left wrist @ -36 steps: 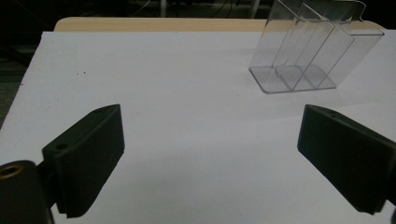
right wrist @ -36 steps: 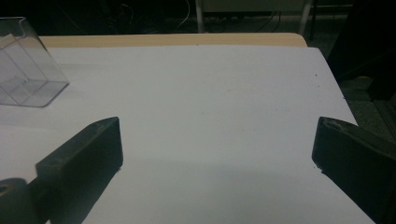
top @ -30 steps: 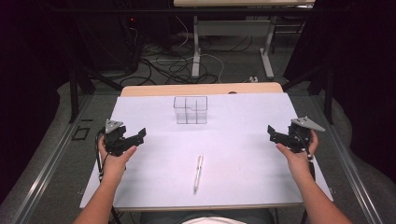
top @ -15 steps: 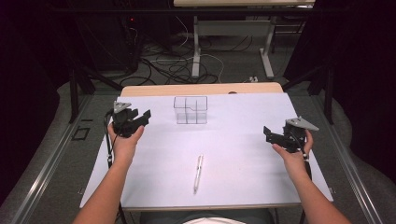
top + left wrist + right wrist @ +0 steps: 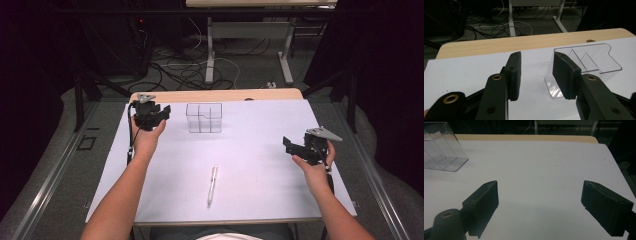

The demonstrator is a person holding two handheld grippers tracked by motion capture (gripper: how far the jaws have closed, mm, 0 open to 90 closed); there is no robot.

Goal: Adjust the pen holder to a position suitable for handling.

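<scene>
Left gripper [image 5: 536,75]: jaws apart, just been closing, nothing between, beside clear plastic organizer [image 5: 586,62]. Right gripper [image 5: 540,207]: jaws wide. High view adds pen [image 5: 212,185].

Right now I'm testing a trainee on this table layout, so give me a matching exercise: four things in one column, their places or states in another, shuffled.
Things:
1. pen
2. clear box
3. left tongs
4. right tongs

Places or states:
A. near the table's right edge, open
B. lying flat near the table's front edge
C. just left of the clear box
D. standing near the table's far edge

Pairs: 1-B, 2-D, 3-C, 4-A
</scene>
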